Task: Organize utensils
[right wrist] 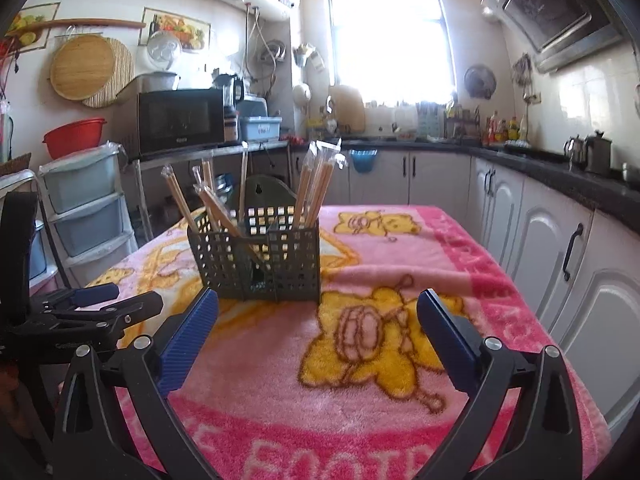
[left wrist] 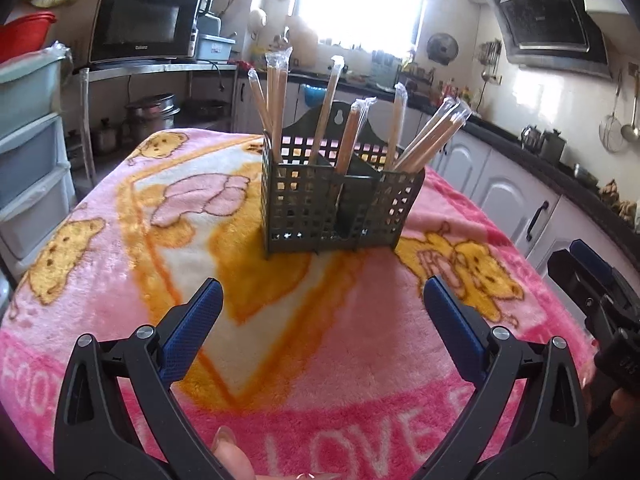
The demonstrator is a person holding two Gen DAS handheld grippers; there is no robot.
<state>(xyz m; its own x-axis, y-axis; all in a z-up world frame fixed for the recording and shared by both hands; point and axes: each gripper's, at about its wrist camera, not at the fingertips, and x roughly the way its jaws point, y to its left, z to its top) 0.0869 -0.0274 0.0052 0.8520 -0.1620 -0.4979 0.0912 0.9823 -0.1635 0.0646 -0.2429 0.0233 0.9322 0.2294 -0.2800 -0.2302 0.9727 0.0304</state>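
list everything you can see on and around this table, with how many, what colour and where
Dark green plastic lattice utensil holder: one, standing mid-table.
Plastic-wrapped wooden chopsticks: several pairs, tan, upright or leaning in the holder's compartments.
Fleecy cartoon-bear blanket: one, pink and yellow, covering the table.
Black microwave: one, on the metal shelf, back left.
Red plastic basin: one, atop the grey drawer unit.
White cabinets: along the right wall.
Left gripper: blue fingers open, above the blanket.
Right gripper: blue fingers open.

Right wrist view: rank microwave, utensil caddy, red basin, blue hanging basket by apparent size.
1. Utensil caddy, though nearness to the camera inflates it.
2. Microwave, farther back, so likely bigger in reality.
3. Red basin, partly hidden.
4. Blue hanging basket.
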